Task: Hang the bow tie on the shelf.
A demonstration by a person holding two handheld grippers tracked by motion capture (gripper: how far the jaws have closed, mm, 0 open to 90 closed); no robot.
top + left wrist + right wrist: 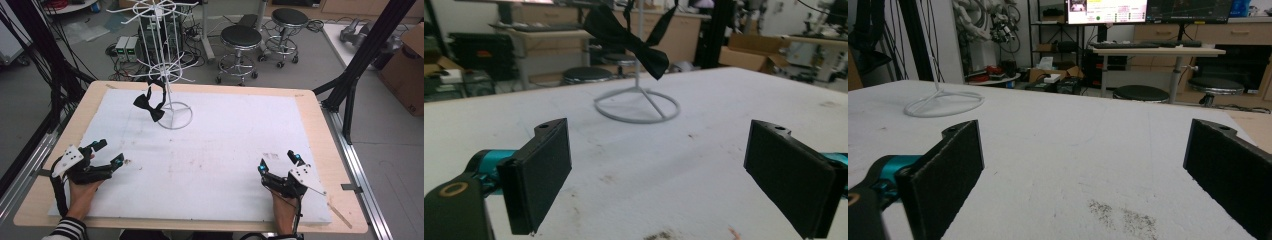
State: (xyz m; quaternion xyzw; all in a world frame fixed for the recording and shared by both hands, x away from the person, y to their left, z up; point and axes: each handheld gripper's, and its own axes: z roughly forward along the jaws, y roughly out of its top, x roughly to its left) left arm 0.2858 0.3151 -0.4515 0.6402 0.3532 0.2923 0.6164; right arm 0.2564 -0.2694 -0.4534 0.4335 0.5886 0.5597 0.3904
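A black bow tie hangs from a low arm of the white wire display stand at the back left of the table. In the left gripper view the bow tie dangles above the stand's ring base. My left gripper rests open near the front left edge, nothing between its pads. At the front right my right gripper is open too, its pads holding nothing. The stand's ring base lies far off to the left in the right gripper view.
A white foam sheet covers the wooden table. Two black stools stand on the floor behind the table, with cables and equipment boxes. Black frame posts rise at the right, and a cardboard box sits beyond them.
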